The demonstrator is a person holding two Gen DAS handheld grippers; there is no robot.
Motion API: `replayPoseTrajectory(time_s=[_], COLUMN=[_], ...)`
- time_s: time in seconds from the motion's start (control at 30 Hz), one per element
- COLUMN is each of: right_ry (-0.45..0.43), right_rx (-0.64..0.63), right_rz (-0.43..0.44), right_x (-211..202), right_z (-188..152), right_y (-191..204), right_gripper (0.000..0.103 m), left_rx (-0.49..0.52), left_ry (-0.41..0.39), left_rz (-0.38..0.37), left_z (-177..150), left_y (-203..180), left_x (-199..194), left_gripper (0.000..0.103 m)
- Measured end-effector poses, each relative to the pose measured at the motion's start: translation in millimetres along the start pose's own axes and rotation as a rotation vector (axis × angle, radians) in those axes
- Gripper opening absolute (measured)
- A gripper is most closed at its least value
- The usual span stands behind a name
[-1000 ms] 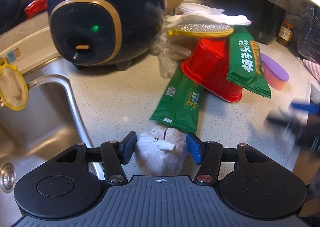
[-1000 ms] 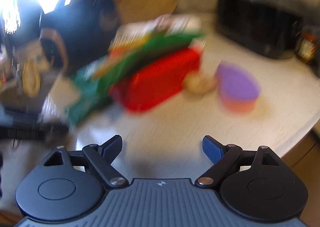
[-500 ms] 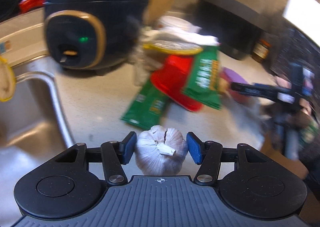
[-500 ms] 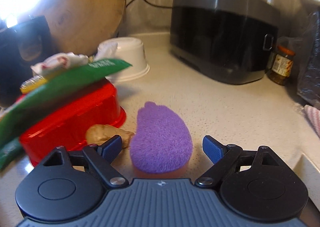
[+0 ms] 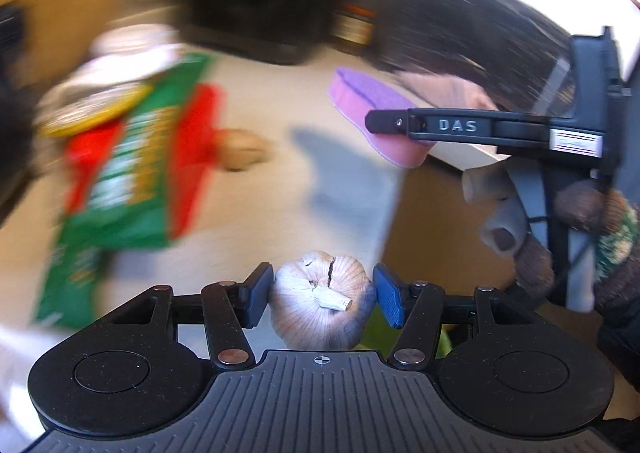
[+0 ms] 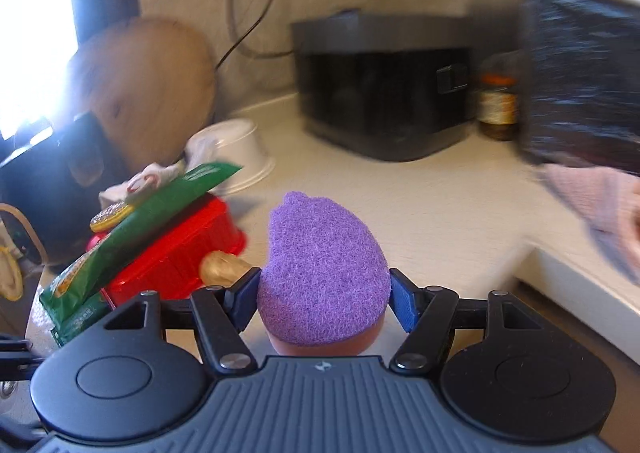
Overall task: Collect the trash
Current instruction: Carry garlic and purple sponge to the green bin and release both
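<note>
tabletop (image 6: pixel 420 205): one red tub (image 6: pixel 176 249) under one green wrapper (image 6: pixel 152 213) | right gripper (image 6: pixel 324 295): fingers have just closed onto one purple sponge (image 6: pixel 320 265), pads pressing its sides | left gripper (image 5: pixel 320 295): fingers clench one garlic bulb (image 5: pixel 320 297) | left view alone shows gloved hand (image 5: pixel 560 229)

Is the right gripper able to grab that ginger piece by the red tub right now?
Probably not: the right gripper has just been closing around the purple sponge, which fills it, though the ginger lies unobstructed just left.
</note>
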State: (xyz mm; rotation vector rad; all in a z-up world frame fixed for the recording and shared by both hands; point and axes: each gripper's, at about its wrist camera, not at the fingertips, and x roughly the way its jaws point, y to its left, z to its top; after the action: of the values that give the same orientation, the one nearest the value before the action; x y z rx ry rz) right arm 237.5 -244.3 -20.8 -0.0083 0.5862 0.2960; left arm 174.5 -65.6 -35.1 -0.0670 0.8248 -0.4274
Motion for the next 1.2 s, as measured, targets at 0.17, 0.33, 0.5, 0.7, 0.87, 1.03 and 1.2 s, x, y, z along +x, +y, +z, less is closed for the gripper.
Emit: replayPoseTrajectory(time_s=[0.17,0.33,0.5,0.7,0.87,1.03,1.2], right_ry=[-0.002,0.112,0.278,0.373,0.399,0.439,0.488], right_rx=[0.068,0.220,0.394,0.513,0.554,0.561,0.544], right_rz=[-0.186,-0.395,-0.557,-0.611,-0.620,-0.607,-0.572], right_x=[-48.2,-73.8,-78.6,-77.7,-75.5,-58.8,-36.9], right_z=[-31.9,-92.3,-157.0,-204.6,-215.1,-221.7,-223.7], right_y=[-33.3,-75.6,-112.8,-132.7,-145.5,-159.2,-158.8], right_gripper=[0.067,0.067,0.067,0.067,0.067,0.067,0.067], left_rx=[0.132,0.239,0.240,0.323,0.301,0.252,0.228], left_ry=[0.092,0.292,0.478,0.627,0.674,0.619,0.529], left_rz=[-0.183,-0.274,-0.312,-0.211,-0.213,-0.200,-0.230], left_z=[10.8,5.5,-22.8,-57.3,-67.4,-54.3,-33.2], left_y=[-39.7,-84.6,-116.0,-139.2,-132.4,-132.4,-126.5], left_x=[50.0,127.4,211.3,280.4,295.8,298.5,275.0], left_gripper=[0.061,0.061,0.061,0.061,0.057,0.056,0.056])
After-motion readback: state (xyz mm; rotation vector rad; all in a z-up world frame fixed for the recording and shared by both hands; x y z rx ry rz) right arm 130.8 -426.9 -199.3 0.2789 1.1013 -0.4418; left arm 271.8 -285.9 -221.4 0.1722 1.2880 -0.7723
